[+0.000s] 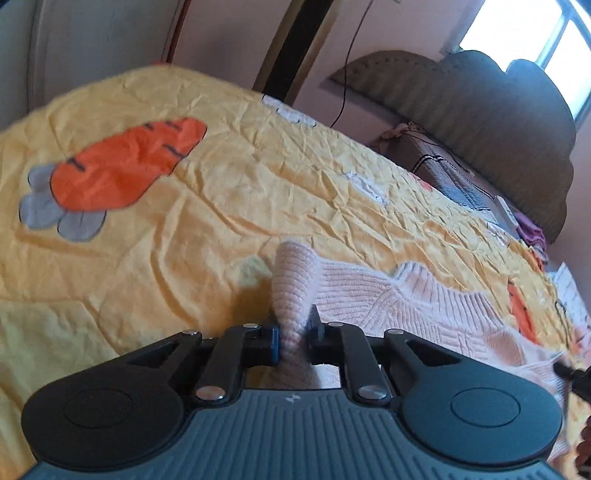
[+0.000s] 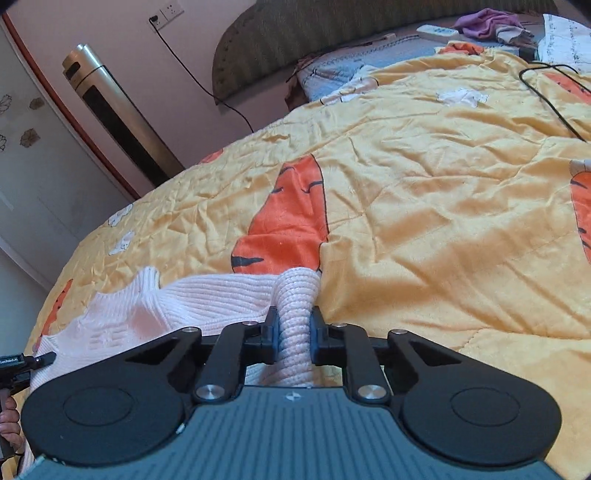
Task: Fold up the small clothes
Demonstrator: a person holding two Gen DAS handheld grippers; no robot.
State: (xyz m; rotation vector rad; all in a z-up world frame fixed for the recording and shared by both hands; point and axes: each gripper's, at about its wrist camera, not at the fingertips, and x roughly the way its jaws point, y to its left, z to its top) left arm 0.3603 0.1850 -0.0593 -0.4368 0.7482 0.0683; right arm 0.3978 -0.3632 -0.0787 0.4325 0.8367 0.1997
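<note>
A small pale pink knitted sweater point(image 1: 413, 306) lies spread on a yellow quilt point(image 1: 229, 192) printed with orange carrots. My left gripper point(image 1: 294, 334) is shut on a bunched ribbed edge at the sweater's left end, which stands up between its fingers. My right gripper point(image 2: 294, 334) is shut on the ribbed edge at the sweater's point(image 2: 192, 306) right end. The knit stretches between both grippers, its collar showing in the middle. The tip of the right gripper shows at the right border of the left wrist view, and the left gripper's tip at the left border of the right wrist view.
The quilt point(image 2: 424, 206) covers a bed with a padded headboard point(image 2: 295, 33). A black cable point(image 2: 550, 99) runs over the quilt at the far right. Purple cloth point(image 2: 484, 22) and a remote lie near the headboard. A tall standing fan unit point(image 2: 118, 114) is by the wall.
</note>
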